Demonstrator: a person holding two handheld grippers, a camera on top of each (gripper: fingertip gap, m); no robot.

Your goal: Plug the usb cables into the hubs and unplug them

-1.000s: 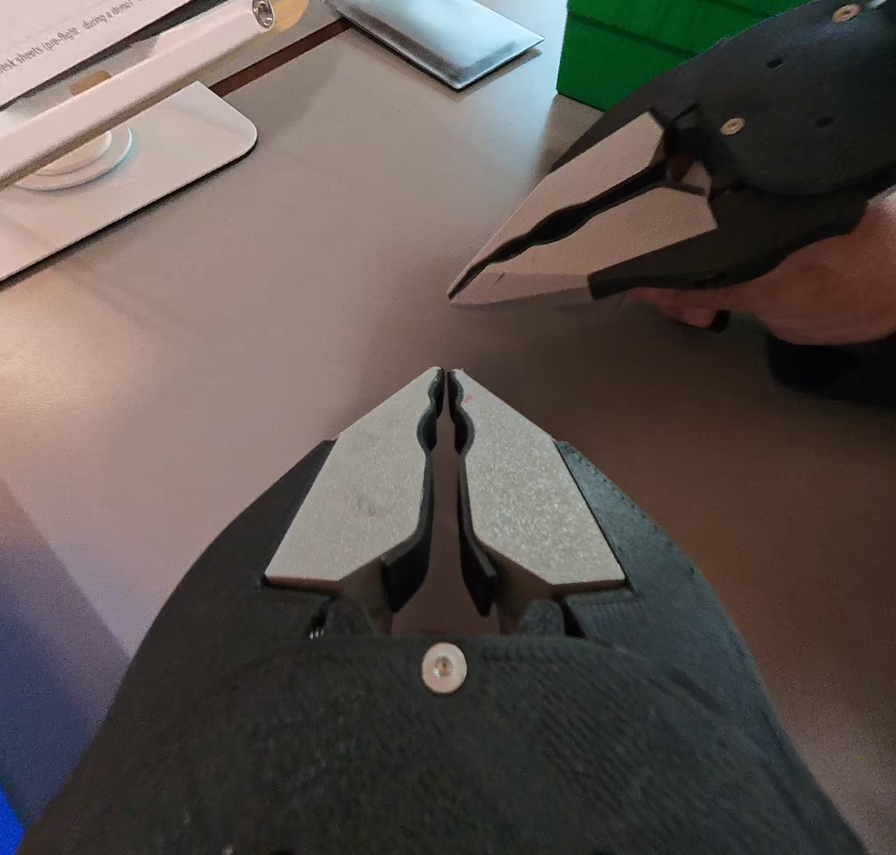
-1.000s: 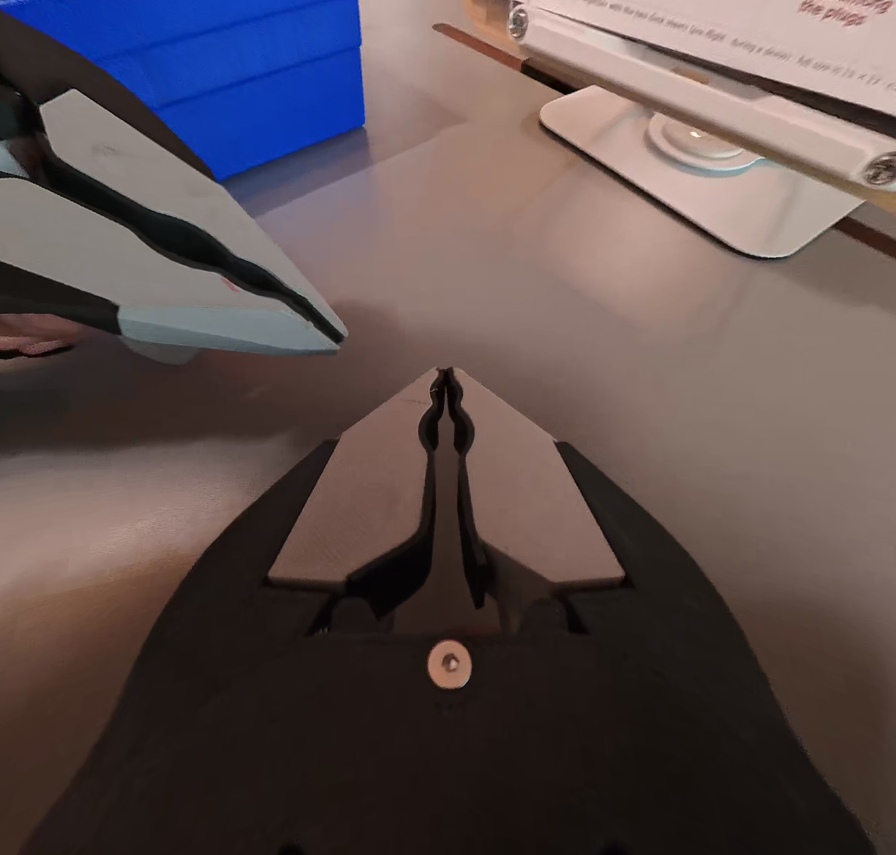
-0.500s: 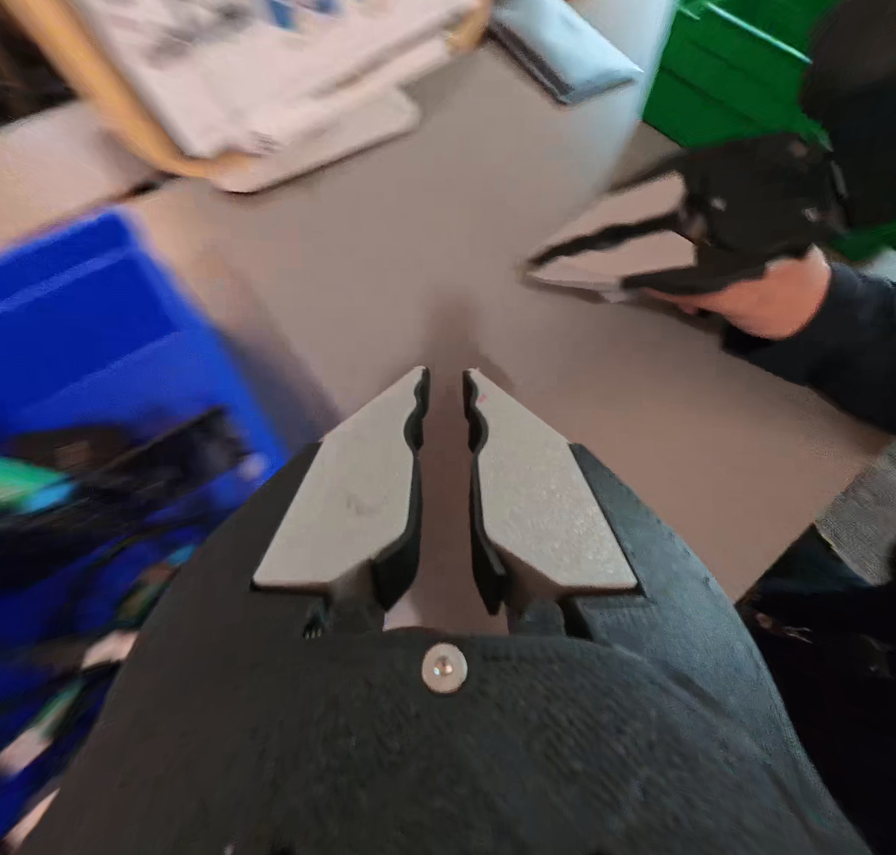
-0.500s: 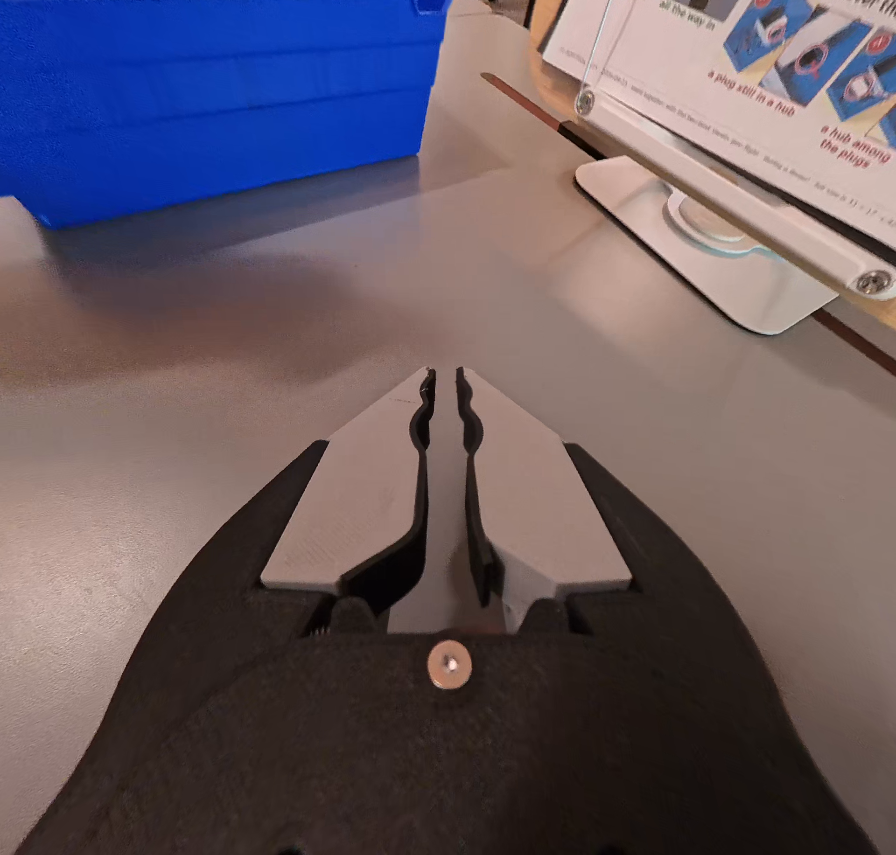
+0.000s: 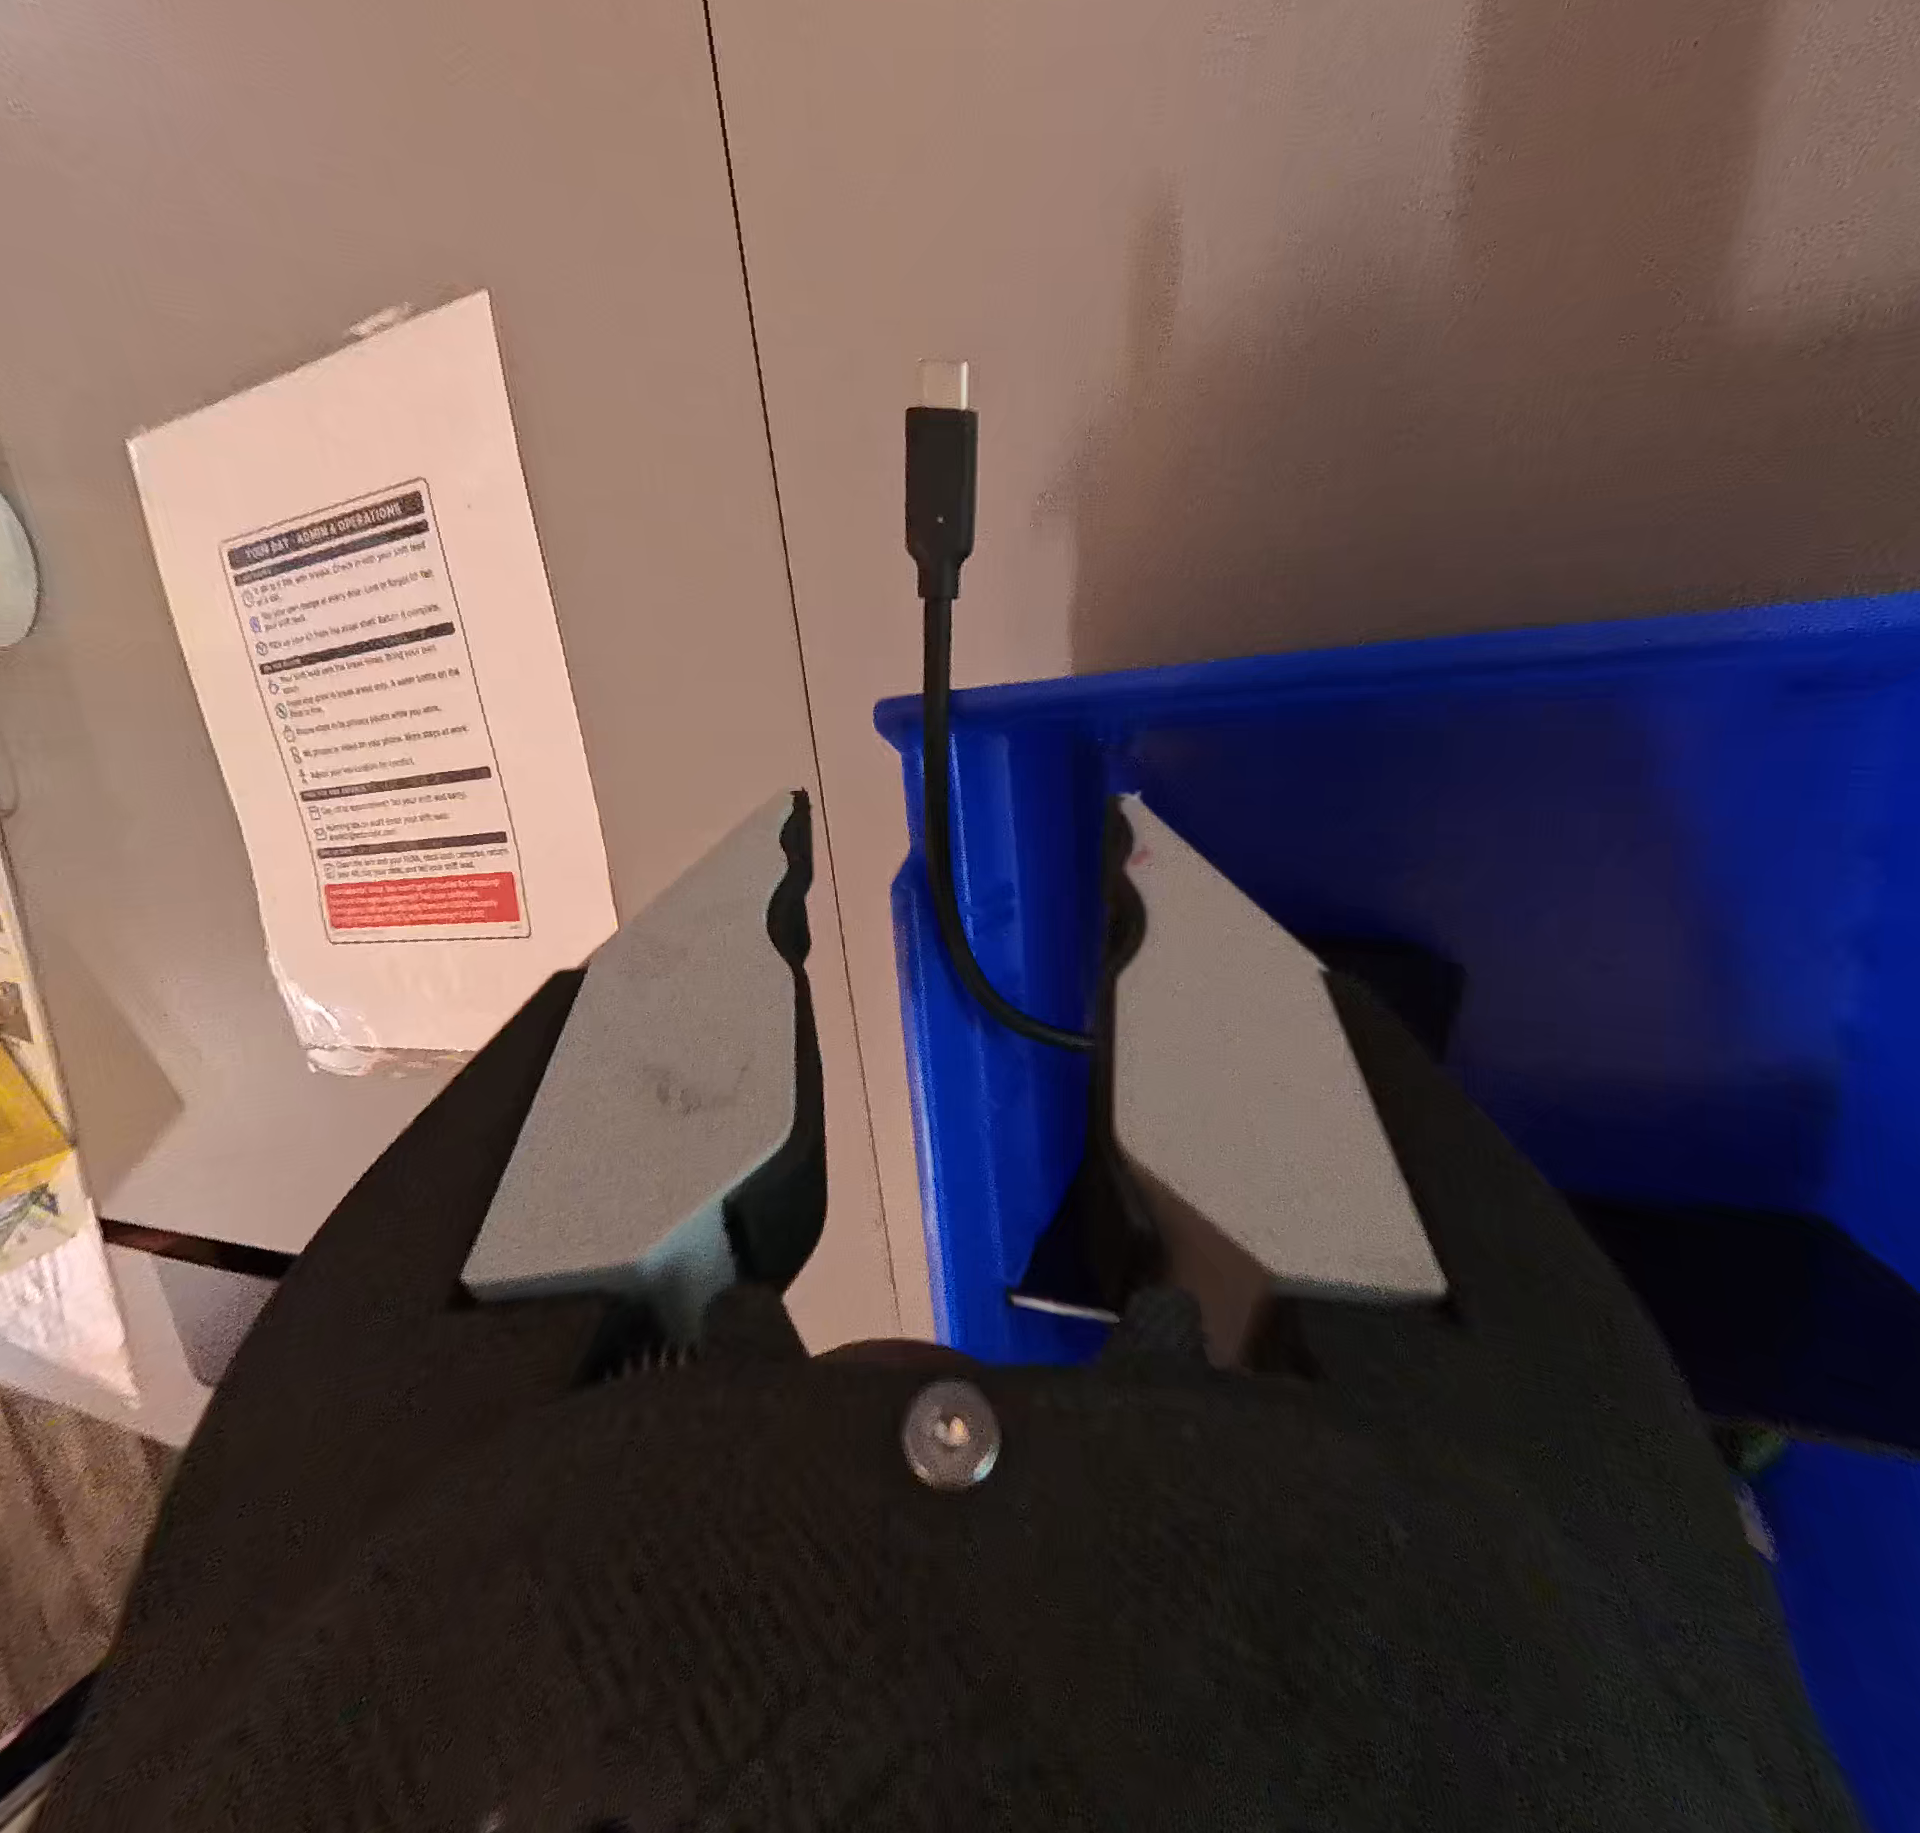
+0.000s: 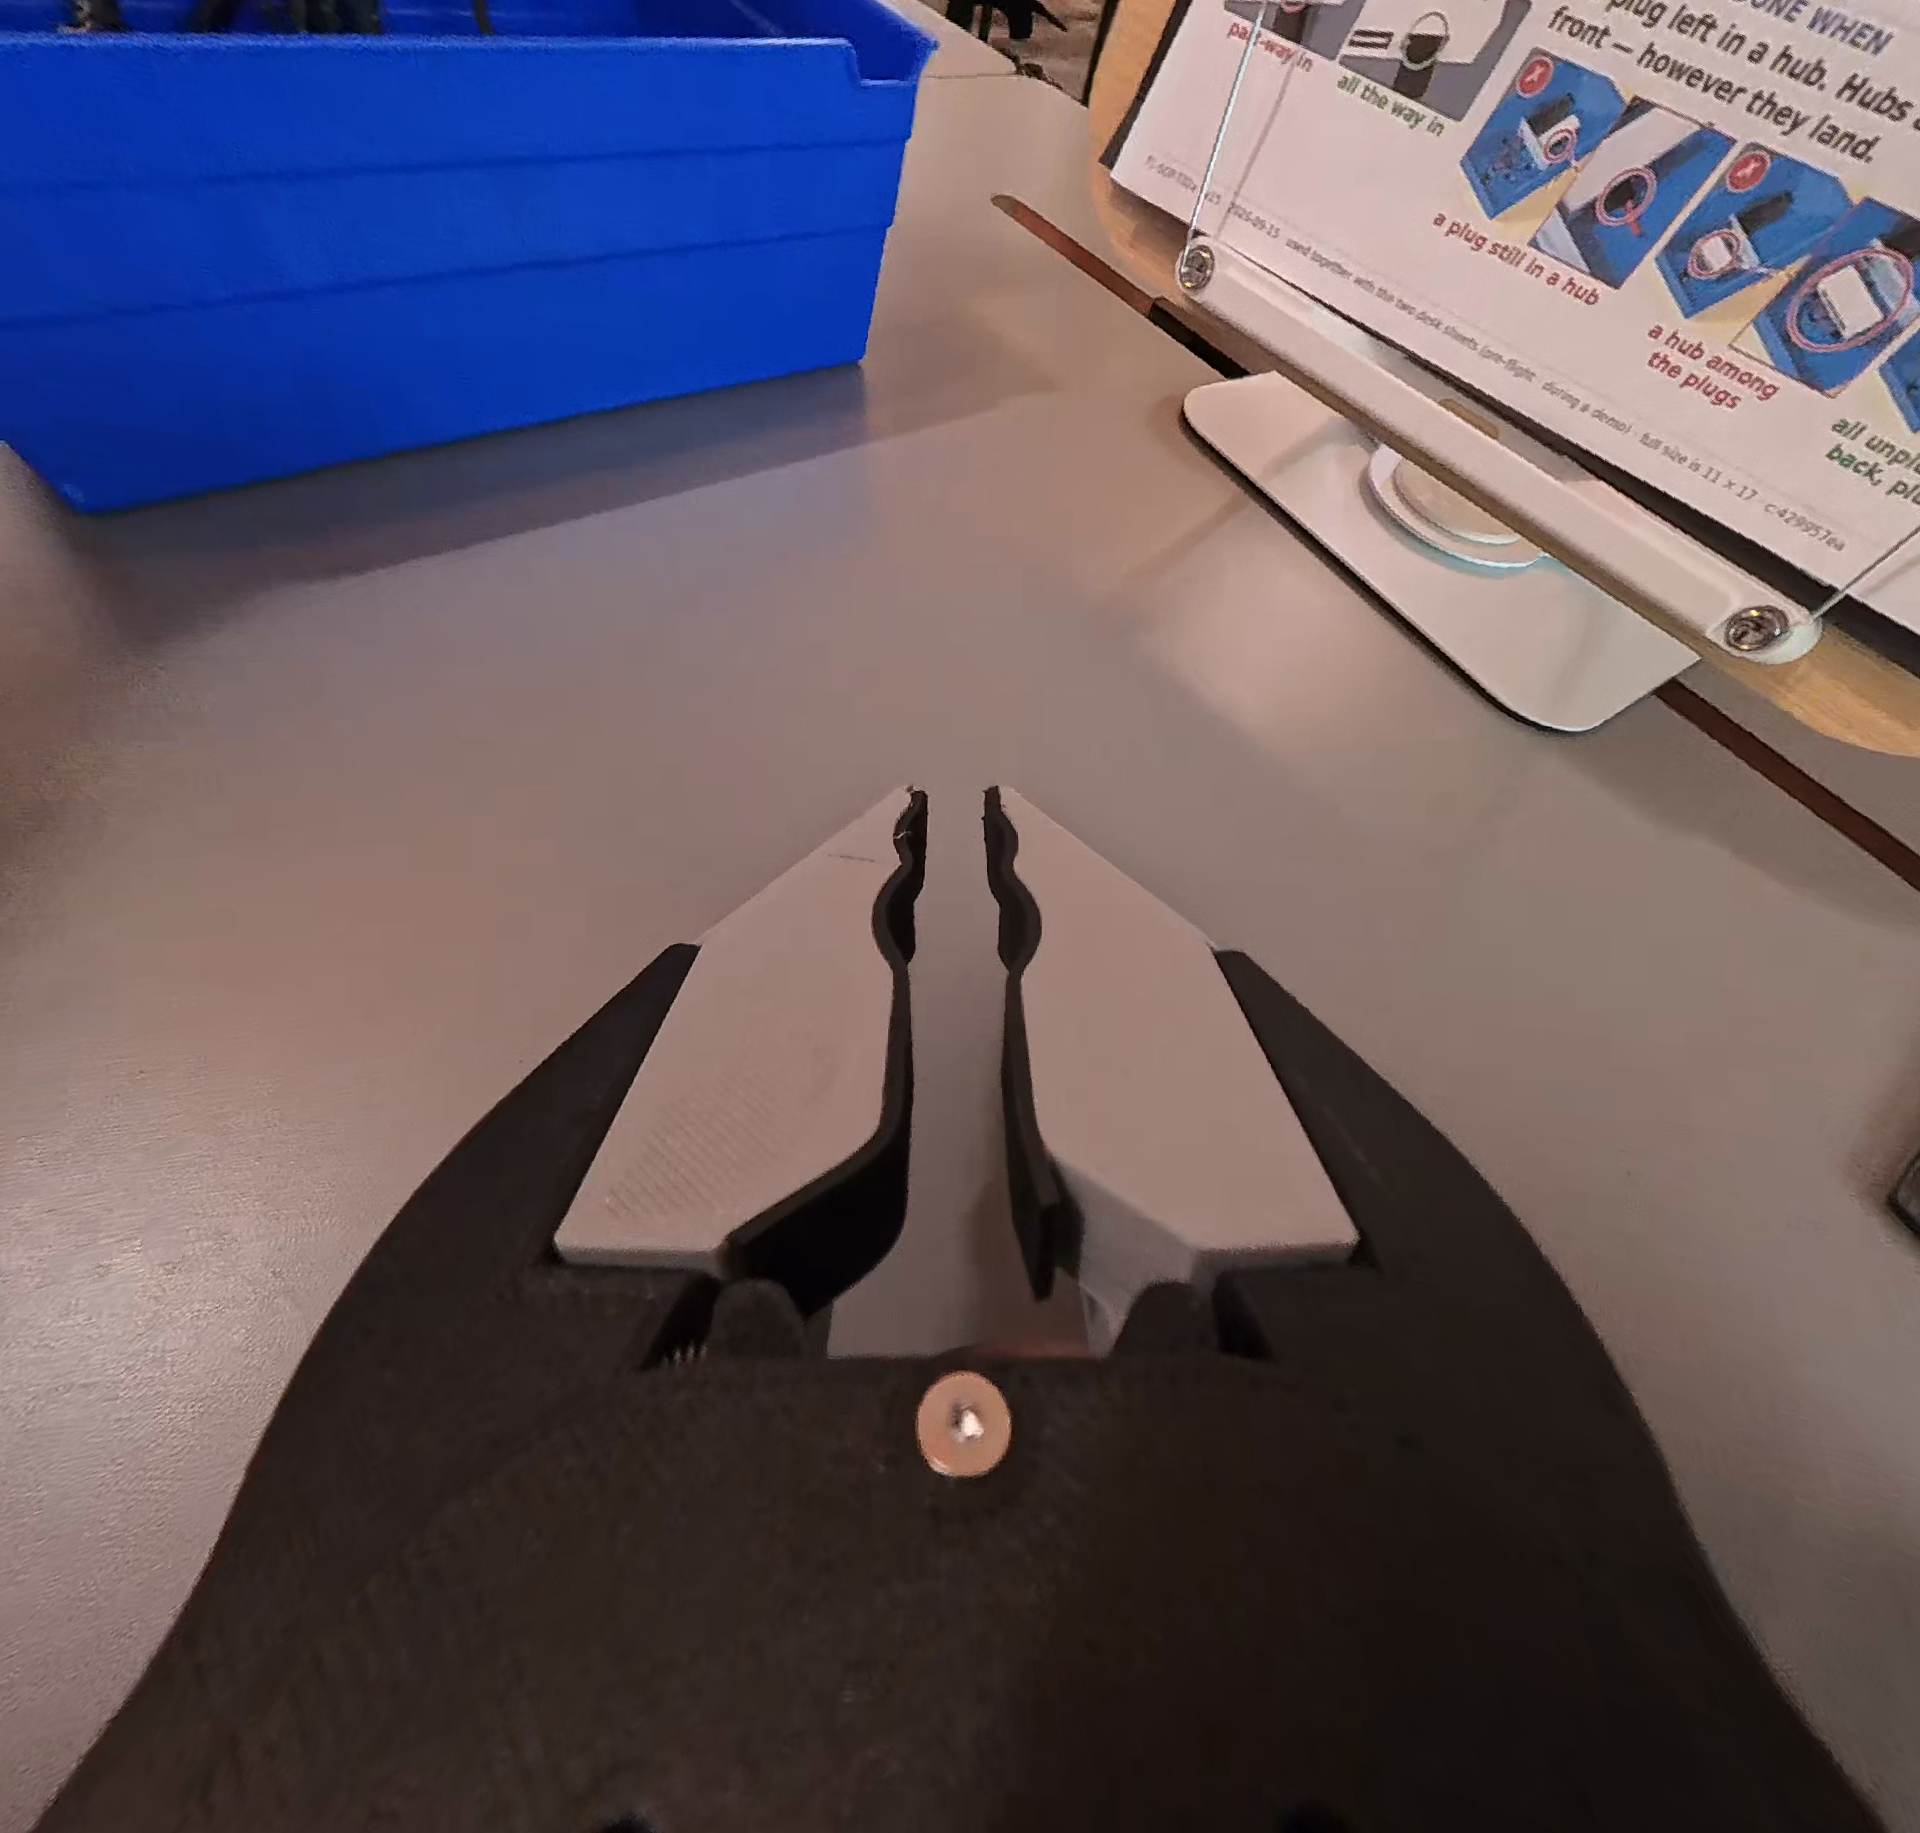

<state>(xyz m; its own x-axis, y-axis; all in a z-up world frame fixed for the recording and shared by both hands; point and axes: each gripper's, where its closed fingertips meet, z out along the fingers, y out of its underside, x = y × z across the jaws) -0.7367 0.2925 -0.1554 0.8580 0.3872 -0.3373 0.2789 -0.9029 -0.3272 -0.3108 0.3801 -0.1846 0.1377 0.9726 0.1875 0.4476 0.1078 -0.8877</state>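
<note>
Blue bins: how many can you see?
1 for sure. A blue bin sits at the table's far left; the left tool hangs open over a blue bin, perhaps the same one.

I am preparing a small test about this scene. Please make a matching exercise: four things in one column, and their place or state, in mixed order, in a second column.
Things:
1. left gripper
2. right gripper
3. black cable
4. paper sheet

Place or state:
A. lies flat on the grey table, left of the blue bin
B. jaws wide apart, over the bin's corner
C. plug end sticks out past the bin's rim
D. jaws slightly apart, over bare table

Pairs: 1-B, 2-D, 3-C, 4-A
</note>
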